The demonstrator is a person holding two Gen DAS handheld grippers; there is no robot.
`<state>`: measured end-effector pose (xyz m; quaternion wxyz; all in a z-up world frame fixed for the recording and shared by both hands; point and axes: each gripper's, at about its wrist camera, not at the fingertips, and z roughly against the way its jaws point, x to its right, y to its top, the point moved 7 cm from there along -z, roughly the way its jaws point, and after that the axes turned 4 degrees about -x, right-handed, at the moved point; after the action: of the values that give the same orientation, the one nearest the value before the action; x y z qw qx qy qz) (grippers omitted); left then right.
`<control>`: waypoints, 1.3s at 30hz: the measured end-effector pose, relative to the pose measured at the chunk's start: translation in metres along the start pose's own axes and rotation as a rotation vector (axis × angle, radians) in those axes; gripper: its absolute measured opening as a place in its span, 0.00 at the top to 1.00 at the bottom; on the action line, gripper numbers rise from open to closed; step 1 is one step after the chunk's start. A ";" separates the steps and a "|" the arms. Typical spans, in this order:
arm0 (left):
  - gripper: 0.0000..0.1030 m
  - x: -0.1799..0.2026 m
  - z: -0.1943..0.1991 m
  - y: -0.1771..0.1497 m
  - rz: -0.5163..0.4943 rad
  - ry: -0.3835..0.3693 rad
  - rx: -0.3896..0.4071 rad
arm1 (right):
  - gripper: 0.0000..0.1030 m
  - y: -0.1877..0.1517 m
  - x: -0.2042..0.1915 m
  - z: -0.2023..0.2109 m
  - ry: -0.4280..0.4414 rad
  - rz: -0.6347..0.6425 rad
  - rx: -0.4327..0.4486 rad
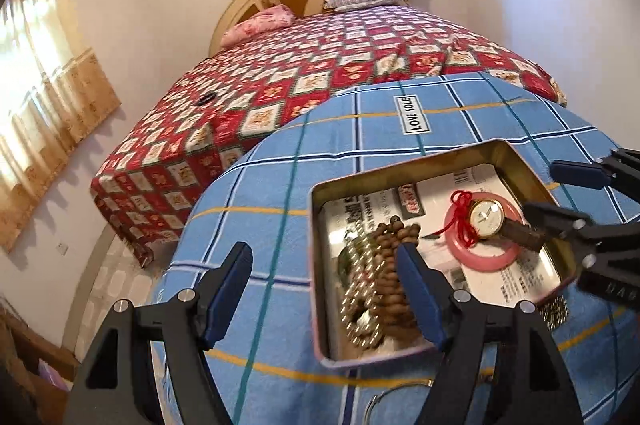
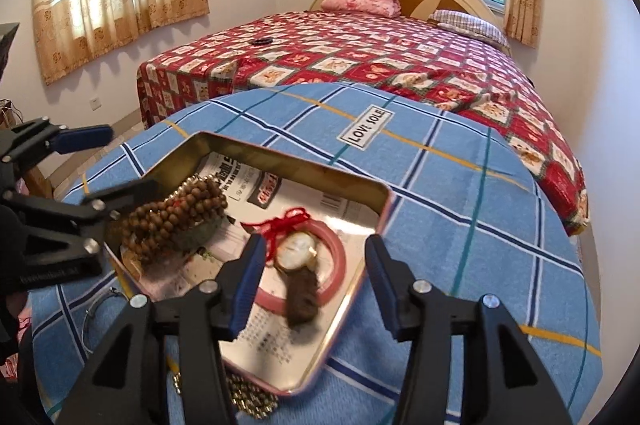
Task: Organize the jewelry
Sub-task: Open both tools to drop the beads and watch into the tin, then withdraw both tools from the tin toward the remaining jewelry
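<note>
Jewelry sits mostly inside the tin (image 2: 352,321) on the table (image 2: 460,193): wristwatch (image 2: 299,267) on a pink bangle (image 2: 336,257), wooden beads (image 2: 176,215) toward the tin's left end. Right hand-held gripper (image 2: 314,285) and left hand-held gripper (image 1: 326,297) both stand apart, empty. Judged step: collecting remaining pieces. A metal chain (image 2: 248,399) lies outside the tin's near edge; the next move calls for grasping it.

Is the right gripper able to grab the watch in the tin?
Probably yes. The right gripper is open and hangs just above the watch, which lies face-up on the pink ring inside the open tin. Nothing covers it; only the red string lies close beside it.
</note>
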<state>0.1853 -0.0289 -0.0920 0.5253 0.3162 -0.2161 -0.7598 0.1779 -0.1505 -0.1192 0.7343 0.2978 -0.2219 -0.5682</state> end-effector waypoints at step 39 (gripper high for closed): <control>0.28 -0.001 -0.001 -0.109 0.019 0.031 -0.140 | 0.65 -0.078 -0.030 0.007 0.031 0.024 -0.133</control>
<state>0.1140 0.0106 -0.1646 0.5566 0.2886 -0.1573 -0.7630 0.1108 -0.1366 -0.1678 0.7626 0.2547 -0.1758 -0.5680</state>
